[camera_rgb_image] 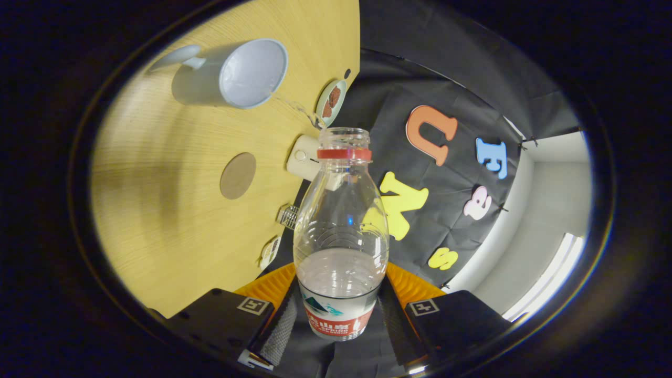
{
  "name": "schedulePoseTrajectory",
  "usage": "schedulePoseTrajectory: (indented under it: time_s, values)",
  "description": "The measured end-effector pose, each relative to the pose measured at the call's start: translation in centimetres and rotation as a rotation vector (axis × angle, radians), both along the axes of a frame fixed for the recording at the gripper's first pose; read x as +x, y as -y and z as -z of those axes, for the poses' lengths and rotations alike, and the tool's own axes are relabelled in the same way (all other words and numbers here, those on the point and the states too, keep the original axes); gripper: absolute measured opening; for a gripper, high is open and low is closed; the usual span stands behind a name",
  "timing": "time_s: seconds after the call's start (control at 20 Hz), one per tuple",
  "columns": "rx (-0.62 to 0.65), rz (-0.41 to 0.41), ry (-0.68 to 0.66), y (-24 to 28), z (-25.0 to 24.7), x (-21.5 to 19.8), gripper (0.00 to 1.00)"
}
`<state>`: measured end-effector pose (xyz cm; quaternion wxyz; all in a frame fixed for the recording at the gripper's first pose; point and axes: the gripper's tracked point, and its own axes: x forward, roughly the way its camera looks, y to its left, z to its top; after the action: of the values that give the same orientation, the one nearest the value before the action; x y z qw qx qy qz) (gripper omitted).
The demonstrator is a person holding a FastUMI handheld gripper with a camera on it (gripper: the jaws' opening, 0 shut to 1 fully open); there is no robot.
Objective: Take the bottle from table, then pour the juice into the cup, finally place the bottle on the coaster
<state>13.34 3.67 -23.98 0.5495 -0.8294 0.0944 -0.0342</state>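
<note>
Tool (338, 315) clamped on the labelled base of an uncapped clear bottle (341, 231), both fingers pressing its sides, the bottle tipped so a thin stream (299, 109) runs from its mouth into the cup (236, 74) on the wooden worktop (157, 210), the round coaster (238, 175) lying between cup and fingers.

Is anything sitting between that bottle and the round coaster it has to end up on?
Nothing visible: the bottle, clamped between the gripper fingers, is tilted toward the cup, and bare table lies around the coaster.
</note>
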Motion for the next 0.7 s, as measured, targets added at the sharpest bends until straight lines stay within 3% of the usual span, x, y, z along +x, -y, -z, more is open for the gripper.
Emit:
schedulePoseTrajectory:
  time_s: [0.7]
  values:
    - [-0.058,-0.021,0.041,-2.0,-2.2,-0.3,0.82]
